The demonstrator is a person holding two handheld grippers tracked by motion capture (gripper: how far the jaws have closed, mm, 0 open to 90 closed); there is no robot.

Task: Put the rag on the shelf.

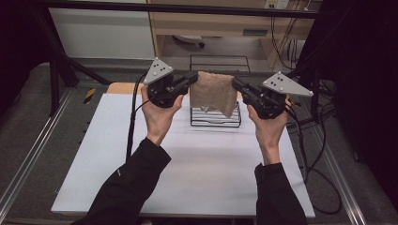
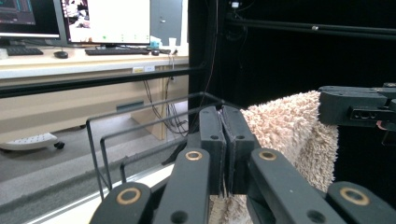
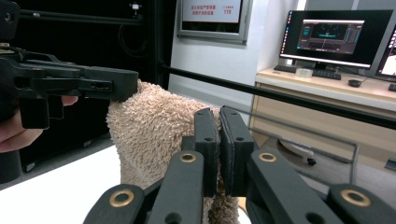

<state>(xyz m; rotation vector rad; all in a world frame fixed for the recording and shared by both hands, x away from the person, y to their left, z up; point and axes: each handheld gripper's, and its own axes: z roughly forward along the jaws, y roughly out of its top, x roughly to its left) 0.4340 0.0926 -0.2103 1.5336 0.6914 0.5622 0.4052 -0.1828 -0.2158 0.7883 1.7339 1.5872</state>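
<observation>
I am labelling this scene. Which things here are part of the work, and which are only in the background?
In use: towel, held by left gripper and right gripper; wire rack beneath it.

Background: monitors, keyboard, power strip.

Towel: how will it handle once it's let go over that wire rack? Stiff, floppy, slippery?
Likely floppy: the towel sags between the left gripper and right gripper, its lower edge drooping unevenly. Probably light, since two corner pinches carry it. The fuzzy pile looks grippy, so it should drape over the wire rack rather than slide off.
</observation>
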